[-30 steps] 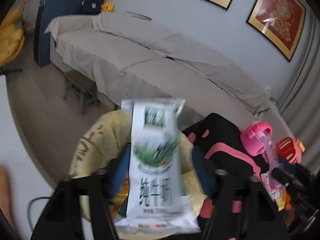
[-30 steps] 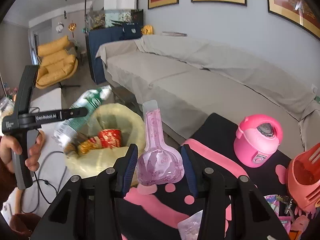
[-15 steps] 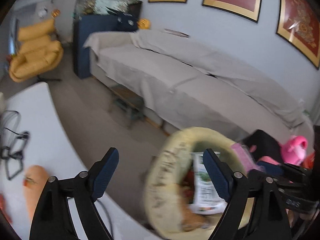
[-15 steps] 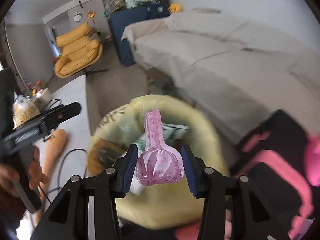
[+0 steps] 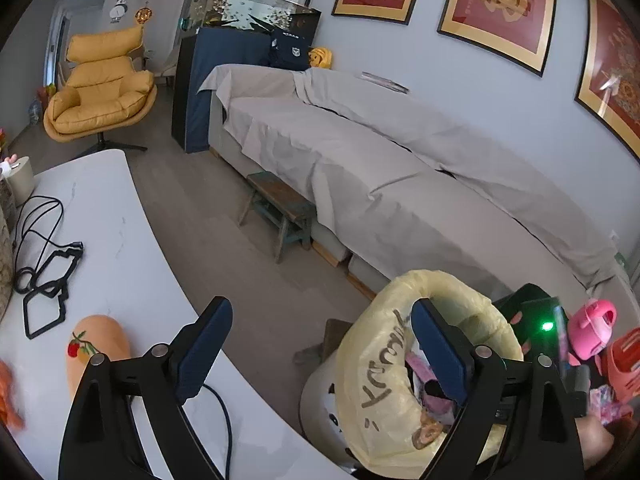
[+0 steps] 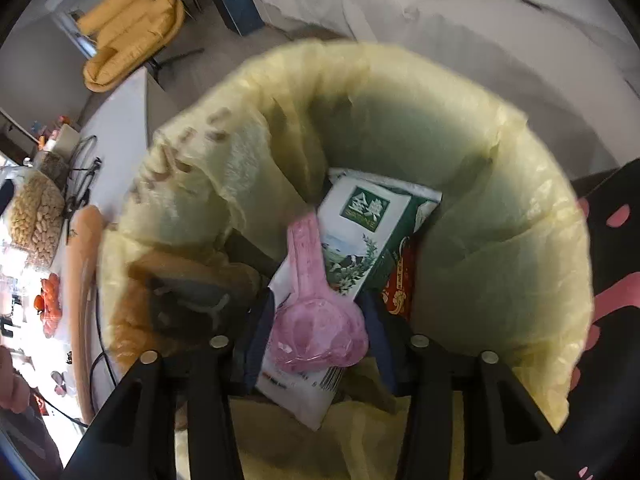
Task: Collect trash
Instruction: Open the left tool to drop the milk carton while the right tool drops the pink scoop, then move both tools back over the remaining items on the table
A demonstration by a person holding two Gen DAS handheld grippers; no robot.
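A bin lined with a yellow bag (image 5: 372,364) stands beside the white table; its rim (image 6: 532,208) fills the right wrist view. My right gripper (image 6: 318,328) is shut on a pink plastic pouch (image 6: 316,332) and holds it inside the bag's mouth. Under it lies a white and green milk carton (image 6: 360,236), with a red wrapper (image 6: 400,284) and brown trash. My left gripper (image 5: 320,344) is open and empty, above the gap between the table and the bin.
The white table (image 5: 100,216) holds black cables (image 5: 44,272), an orange cylinder (image 5: 96,348) and a bag of peanuts (image 6: 34,216). A black and pink mat (image 6: 616,280) with pink toys (image 5: 592,332) lies right of the bin. A covered sofa (image 5: 380,152) and stool (image 5: 280,208) stand behind.
My left gripper dropped the milk carton into the bin, opened and swung left. My right gripper carried the pink pouch from the mat over and down into the bag.
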